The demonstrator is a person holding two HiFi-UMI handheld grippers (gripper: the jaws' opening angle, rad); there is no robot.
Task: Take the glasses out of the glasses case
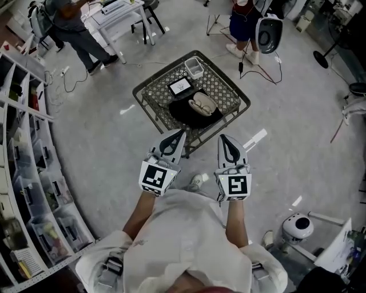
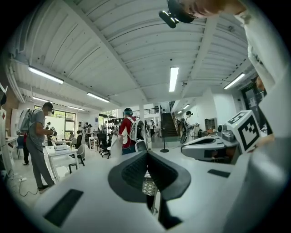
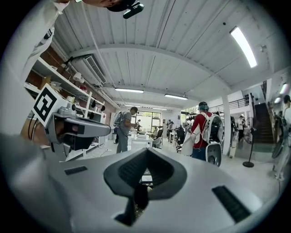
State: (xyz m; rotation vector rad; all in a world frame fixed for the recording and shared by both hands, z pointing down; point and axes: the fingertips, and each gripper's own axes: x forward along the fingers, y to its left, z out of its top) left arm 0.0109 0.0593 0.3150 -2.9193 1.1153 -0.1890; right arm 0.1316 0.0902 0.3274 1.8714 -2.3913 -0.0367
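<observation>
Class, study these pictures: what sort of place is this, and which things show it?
Probably a big open workshop or lab: storage shelves along one wall, white work tables on a bare grey floor, and several people wearing backpack gear.

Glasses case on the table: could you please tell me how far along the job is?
Nothing looks done: the glasses case lies on the dark mat on the table, untouched. In hand: nothing; the left gripper and right gripper are shut, short of the table. Left: reaching and emptying it.

Square dark lattice table [image 1: 150,96]: wire metal. Black mat [image 1: 183,112]: matt, cloth-like. White left gripper [image 1: 180,133] shell: smooth matt plastic.
</observation>
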